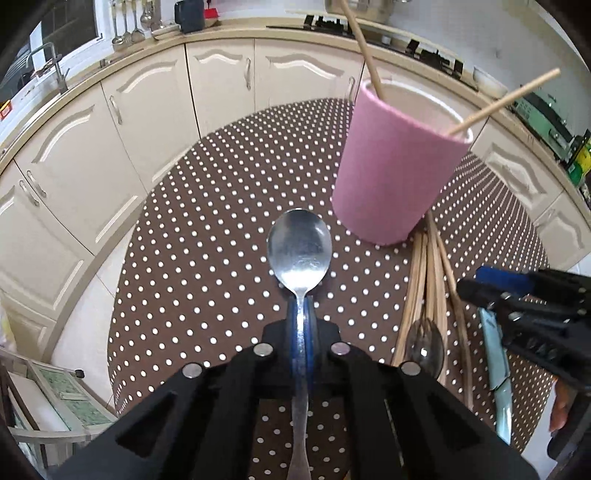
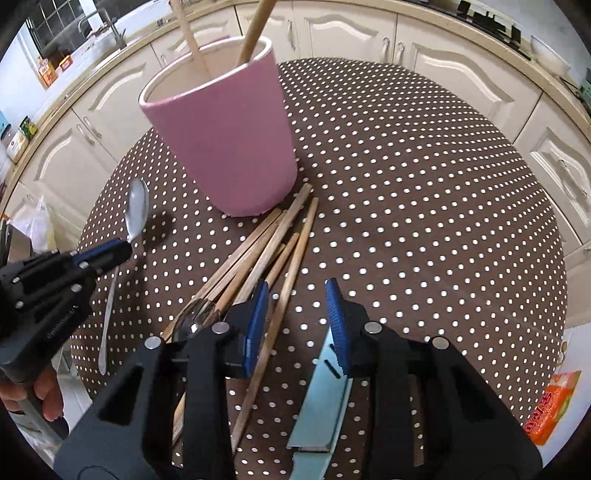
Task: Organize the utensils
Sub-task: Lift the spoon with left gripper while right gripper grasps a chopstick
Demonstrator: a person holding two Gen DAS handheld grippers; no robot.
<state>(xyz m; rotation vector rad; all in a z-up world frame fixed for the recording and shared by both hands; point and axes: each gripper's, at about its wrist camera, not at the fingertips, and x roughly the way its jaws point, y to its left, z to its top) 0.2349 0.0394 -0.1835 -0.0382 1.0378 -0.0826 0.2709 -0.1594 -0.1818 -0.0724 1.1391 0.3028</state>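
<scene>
My left gripper is shut on the neck of a steel spoon, held above the dotted table; it also shows in the right wrist view. A pink cup with two wooden chopsticks in it stands ahead and to the right, and shows in the right wrist view. My right gripper is open and empty over a pile of loose chopsticks, a second spoon and a light blue knife. The right gripper also shows in the left wrist view.
The round table has a brown cloth with white dots. Cream kitchen cabinets curve behind it, with a sink at left and a stove at the back. An orange packet lies beyond the table's right edge.
</scene>
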